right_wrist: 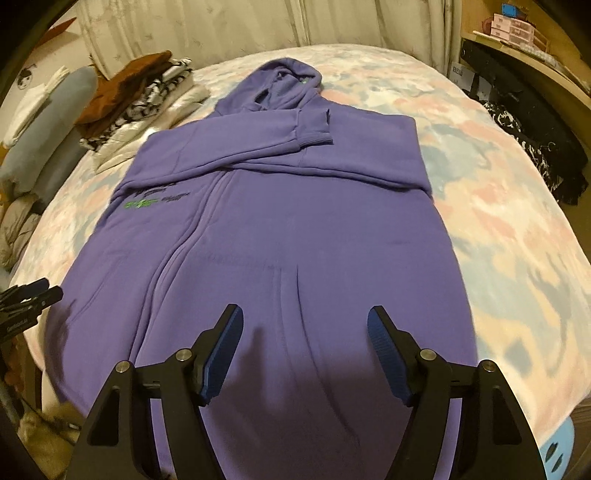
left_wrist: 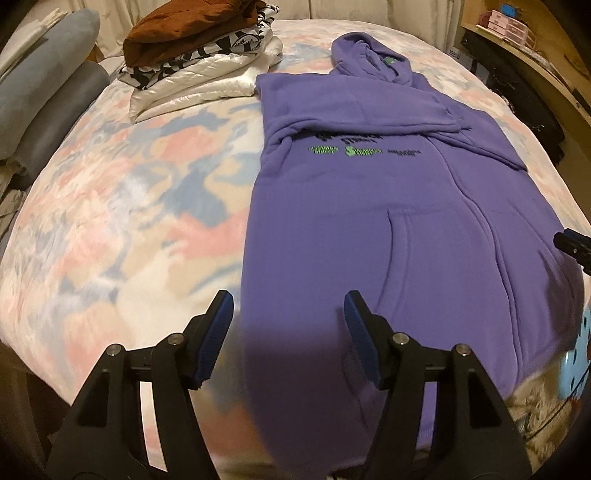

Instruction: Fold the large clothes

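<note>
A purple hoodie [left_wrist: 388, 221] lies flat, front up, on the bed, hood at the far end, both sleeves folded across the chest. It fills the middle of the right wrist view [right_wrist: 295, 229]. My left gripper [left_wrist: 288, 306] is open and empty, above the hoodie's near left hem corner. My right gripper [right_wrist: 304, 325] is open and empty, above the near right part of the hem. The left gripper's tips also show at the left edge of the right wrist view [right_wrist: 40, 291]; the right gripper shows at the right edge of the left wrist view [left_wrist: 576, 247].
The bed has a pastel patterned blanket [left_wrist: 129, 192]. A stack of folded clothes [left_wrist: 199, 55] sits at the far left, grey pillows [left_wrist: 44, 92] beside it. Dark clothing [right_wrist: 535, 147] and a wooden shelf [right_wrist: 517, 33] are at the right.
</note>
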Action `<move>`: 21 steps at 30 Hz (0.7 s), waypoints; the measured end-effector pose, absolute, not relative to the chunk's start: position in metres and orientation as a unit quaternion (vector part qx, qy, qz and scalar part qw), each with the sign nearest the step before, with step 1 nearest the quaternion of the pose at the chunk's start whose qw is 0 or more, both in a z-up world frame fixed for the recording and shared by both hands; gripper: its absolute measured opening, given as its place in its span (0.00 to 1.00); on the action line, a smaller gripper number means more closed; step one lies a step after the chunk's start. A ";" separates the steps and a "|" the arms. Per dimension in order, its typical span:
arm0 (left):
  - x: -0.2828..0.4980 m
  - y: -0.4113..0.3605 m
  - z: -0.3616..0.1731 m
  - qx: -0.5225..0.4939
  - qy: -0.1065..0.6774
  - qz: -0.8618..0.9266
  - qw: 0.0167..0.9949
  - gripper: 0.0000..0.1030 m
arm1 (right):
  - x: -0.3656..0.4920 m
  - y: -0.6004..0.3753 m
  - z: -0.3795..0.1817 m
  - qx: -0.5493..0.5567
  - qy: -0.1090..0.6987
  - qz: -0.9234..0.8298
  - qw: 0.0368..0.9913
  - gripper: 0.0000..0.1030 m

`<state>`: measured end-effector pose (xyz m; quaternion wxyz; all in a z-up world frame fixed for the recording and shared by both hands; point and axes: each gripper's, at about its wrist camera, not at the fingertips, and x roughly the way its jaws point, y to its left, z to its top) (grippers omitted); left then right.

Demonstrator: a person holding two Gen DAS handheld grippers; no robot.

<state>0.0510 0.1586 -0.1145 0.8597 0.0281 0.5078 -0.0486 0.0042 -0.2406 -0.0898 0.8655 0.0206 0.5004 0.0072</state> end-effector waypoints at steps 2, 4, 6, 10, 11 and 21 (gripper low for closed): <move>0.038 0.163 -0.112 0.017 0.508 -0.058 0.859 0.58 | -0.014 -0.245 -0.082 0.028 0.493 0.017 0.869 0.69; 0.025 0.170 -0.110 0.002 0.510 -0.070 0.857 0.58 | -0.033 -0.253 -0.075 0.043 0.488 0.027 0.872 0.69; 0.015 0.177 -0.108 -0.016 0.511 -0.084 0.855 0.58 | -0.055 -0.265 -0.069 0.070 0.480 0.040 0.873 0.69; -0.002 0.194 -0.109 -0.065 0.512 -0.121 0.848 0.58 | -0.094 -0.293 -0.059 0.111 0.464 0.062 0.877 0.69; -0.004 0.197 -0.109 -0.073 0.512 -0.128 0.846 0.58 | -0.103 -0.300 -0.057 0.120 0.459 0.065 0.878 0.69; -0.010 0.222 -0.144 -0.146 0.522 -0.185 0.820 0.58 | -0.157 -0.372 -0.080 0.164 0.465 0.058 0.868 0.60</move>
